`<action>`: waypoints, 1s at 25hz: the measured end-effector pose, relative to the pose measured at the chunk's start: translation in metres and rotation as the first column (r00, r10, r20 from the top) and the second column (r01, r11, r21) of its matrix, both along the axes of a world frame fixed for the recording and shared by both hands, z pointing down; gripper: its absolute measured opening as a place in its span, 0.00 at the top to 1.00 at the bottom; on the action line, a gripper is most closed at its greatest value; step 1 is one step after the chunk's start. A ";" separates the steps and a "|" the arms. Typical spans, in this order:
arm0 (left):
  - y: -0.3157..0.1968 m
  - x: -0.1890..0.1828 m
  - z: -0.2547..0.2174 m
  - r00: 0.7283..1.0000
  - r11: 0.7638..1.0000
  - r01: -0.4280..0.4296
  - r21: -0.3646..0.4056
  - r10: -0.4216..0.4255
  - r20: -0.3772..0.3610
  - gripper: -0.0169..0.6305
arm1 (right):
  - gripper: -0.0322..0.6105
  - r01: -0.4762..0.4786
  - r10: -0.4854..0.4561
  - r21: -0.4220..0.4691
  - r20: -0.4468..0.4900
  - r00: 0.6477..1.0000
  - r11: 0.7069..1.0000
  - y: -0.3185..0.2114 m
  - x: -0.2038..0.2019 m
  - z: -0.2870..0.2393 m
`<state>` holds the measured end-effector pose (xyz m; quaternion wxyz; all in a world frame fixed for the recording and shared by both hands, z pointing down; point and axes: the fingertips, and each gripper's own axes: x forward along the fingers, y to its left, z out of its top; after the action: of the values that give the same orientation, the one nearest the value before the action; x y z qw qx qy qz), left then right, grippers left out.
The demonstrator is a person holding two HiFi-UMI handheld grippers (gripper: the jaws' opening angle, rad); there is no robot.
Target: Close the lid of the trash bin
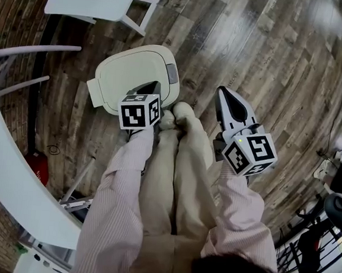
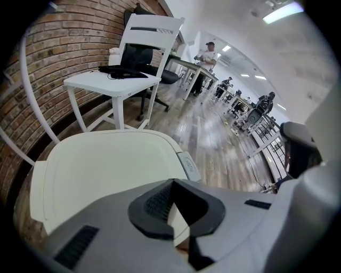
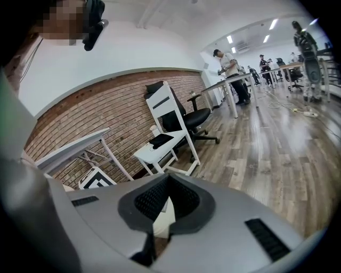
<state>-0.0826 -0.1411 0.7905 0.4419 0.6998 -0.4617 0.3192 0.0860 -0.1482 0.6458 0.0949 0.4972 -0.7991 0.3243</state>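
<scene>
Evidently the left gripper (image 1: 155,89) and right gripper (image 1: 223,92) were both clenched shut, empty; the cream rounded plastic trash bin lid (image 1: 127,75) lay closed beneath the left.

Brick wall (image 2: 80,32), wood floor (image 1: 256,51), white chair (image 2: 93,81)

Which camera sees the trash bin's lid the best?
The head view: nearly the whole lid shows from above, with only its near edge behind the left tongs. The left gripper view shows it close but cut off. The right gripper view shows no clear lid.
</scene>
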 end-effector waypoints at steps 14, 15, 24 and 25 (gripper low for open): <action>-0.009 -0.019 -0.042 0.990 0.988 0.126 0.092 -0.120 -0.071 0.99 | 0.95 0.039 -0.039 -0.014 -0.018 0.999 0.999 -0.002 0.003 -0.026; -0.010 -0.023 -0.051 0.987 0.983 0.147 0.109 -0.139 -0.078 0.98 | 0.95 0.046 -0.046 -0.013 -0.016 0.999 0.999 -0.003 0.000 -0.031; -0.030 -0.051 -0.149 0.971 0.935 0.233 0.268 -0.208 -0.120 0.98 | 0.95 0.147 -0.145 0.062 -0.035 0.989 0.987 -0.032 -0.030 -0.103; -0.034 -0.053 -0.159 0.970 0.929 0.236 0.286 -0.209 -0.122 0.98 | 0.95 0.157 -0.154 0.074 -0.038 0.987 0.985 -0.036 -0.032 -0.110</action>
<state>-0.1354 -0.1753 0.6314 0.3845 0.7151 -0.5608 0.1621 0.0537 -0.1845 0.5353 0.1134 0.4417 -0.8458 0.2771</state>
